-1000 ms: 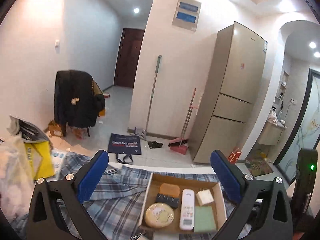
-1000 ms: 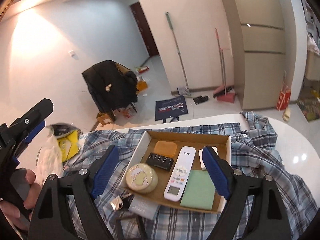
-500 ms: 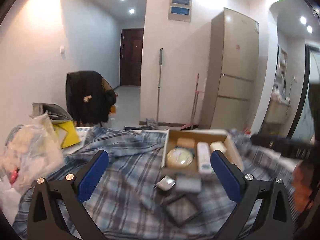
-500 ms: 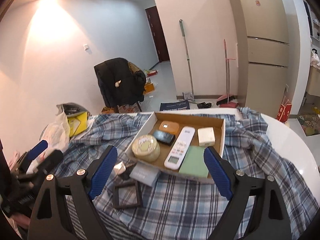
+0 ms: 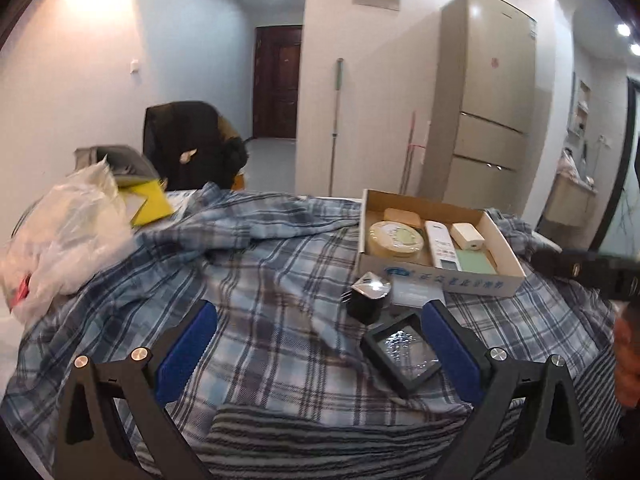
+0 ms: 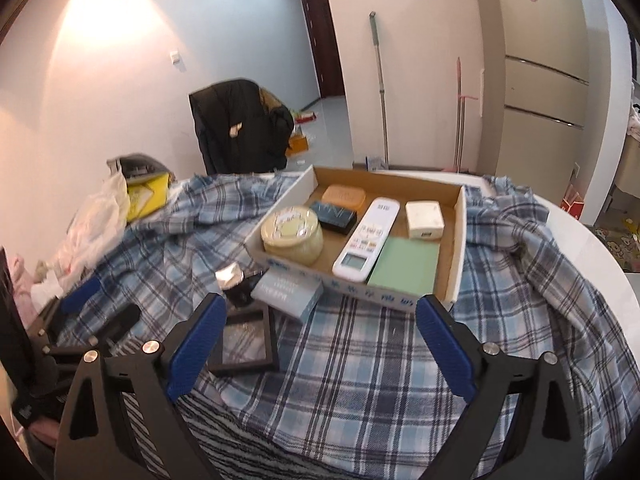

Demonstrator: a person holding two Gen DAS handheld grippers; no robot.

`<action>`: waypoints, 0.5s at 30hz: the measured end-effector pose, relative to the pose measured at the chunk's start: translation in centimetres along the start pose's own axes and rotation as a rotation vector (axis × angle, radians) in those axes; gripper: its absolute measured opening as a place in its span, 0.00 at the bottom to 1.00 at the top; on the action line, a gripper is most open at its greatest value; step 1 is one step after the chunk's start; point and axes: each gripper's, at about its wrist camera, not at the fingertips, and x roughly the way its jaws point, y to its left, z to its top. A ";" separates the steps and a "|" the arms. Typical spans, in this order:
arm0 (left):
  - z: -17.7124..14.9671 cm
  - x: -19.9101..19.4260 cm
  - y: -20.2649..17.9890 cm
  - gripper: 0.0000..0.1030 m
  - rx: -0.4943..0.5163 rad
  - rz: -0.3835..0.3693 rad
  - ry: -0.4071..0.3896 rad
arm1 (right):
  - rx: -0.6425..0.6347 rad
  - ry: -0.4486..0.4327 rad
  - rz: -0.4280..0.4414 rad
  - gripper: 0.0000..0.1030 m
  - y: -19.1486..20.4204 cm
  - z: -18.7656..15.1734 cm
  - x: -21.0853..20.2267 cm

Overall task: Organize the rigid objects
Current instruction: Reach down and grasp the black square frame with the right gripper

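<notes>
A shallow cardboard box (image 6: 456, 240) (image 5: 504, 252) lies on a plaid cloth. It holds a round cream tin (image 6: 291, 227), an orange bar (image 6: 344, 195), a dark case (image 6: 334, 216), a white remote (image 6: 366, 240), a white adapter (image 6: 424, 219) and a green pad (image 6: 404, 266). In front of the box lie a small black bottle with a silver cap (image 5: 368, 298) (image 6: 234, 284), a pale blue box (image 6: 286, 292) and a flat black frame case (image 5: 402, 346) (image 6: 245, 338). My left gripper (image 5: 316, 344) is open above the cloth, left of these. My right gripper (image 6: 316, 344) is open in front of the box.
The plaid cloth (image 5: 260, 280) covers a round white table (image 6: 592, 248). A white plastic bag (image 5: 64, 232) and a yellow packet (image 5: 148, 204) sit at the left. A chair with a black coat (image 6: 240, 124), a mop (image 6: 380, 80) and a fridge (image 5: 488, 104) stand beyond.
Both grippers have pulled back from the box and come lower toward me. The loose items in front of the box have come into view. Both stay open.
</notes>
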 end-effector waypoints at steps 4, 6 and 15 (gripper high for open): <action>-0.1 0.1 2.1 1.00 -0.083 0.023 -0.004 | -0.020 0.054 0.001 0.92 1.0 -0.9 1.6; -0.2 0.3 3.1 1.00 -0.127 0.021 0.007 | -0.037 0.086 0.011 0.92 1.7 -1.3 2.5; -0.5 0.6 4.5 1.00 -0.191 0.011 0.023 | -0.092 0.241 0.088 0.92 5.1 -2.7 7.0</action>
